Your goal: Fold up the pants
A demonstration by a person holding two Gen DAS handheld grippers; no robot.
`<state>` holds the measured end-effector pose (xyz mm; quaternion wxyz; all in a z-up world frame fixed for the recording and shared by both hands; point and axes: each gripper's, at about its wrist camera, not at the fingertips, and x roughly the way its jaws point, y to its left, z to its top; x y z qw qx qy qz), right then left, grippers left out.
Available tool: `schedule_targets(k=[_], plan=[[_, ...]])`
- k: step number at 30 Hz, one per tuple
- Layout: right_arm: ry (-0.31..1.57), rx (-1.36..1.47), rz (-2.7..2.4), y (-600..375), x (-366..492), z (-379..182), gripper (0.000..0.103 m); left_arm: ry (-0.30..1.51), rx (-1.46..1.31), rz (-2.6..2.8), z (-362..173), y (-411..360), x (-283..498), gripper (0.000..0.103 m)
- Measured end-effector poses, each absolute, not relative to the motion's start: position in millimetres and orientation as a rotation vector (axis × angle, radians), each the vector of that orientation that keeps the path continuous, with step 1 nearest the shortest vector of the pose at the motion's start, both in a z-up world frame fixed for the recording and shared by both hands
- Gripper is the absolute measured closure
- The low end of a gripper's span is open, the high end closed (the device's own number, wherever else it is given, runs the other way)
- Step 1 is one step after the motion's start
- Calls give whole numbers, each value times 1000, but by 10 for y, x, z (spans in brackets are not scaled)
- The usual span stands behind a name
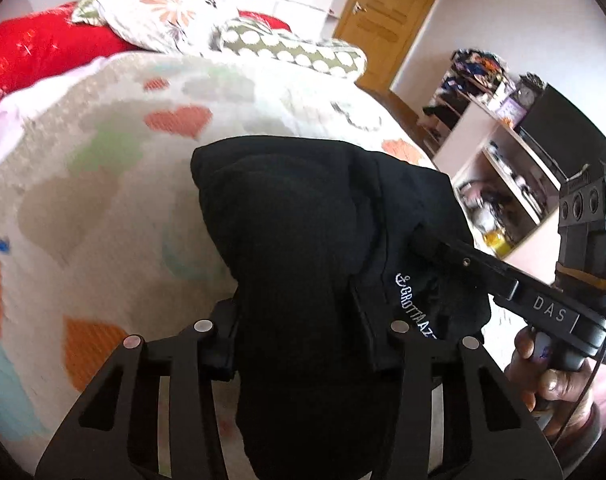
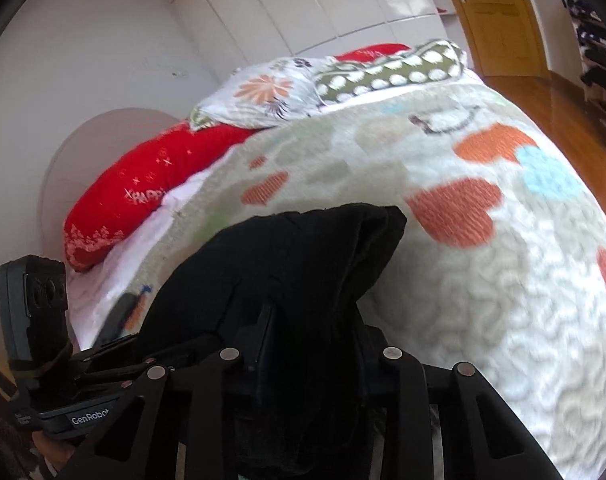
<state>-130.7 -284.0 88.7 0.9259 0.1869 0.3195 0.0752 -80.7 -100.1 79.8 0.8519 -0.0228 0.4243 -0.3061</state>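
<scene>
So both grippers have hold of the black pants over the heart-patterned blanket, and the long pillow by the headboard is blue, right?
Not quite: the long pillow is red, as the right wrist view shows. The rest stands: left gripper and right gripper both clamp the black pants over the heart-patterned blanket.

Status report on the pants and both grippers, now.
Left gripper and right gripper both clamped on the black fabric pants. Pants bunched over the heart-patterned fleece blanket. Nothing in the way.

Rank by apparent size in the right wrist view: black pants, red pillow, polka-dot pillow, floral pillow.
1. black pants, though nearness to the camera inflates them
2. red pillow
3. floral pillow and polka-dot pillow look alike; no ranking between them.
</scene>
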Motion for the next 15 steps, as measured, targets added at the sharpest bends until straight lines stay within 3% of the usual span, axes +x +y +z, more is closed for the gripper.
schedule_targets(k=[9,12,15], plan=[[683,390,149,-2766,-566,816,72,917,-41,-555,628,-974,-152,58],[793,335,89,-2750,-304,559,70,977,-68,-509,402,-923,-21,35],[780,313,63,-2788,-402,556,55,964,-85,-502,384,-806,-51,24]])
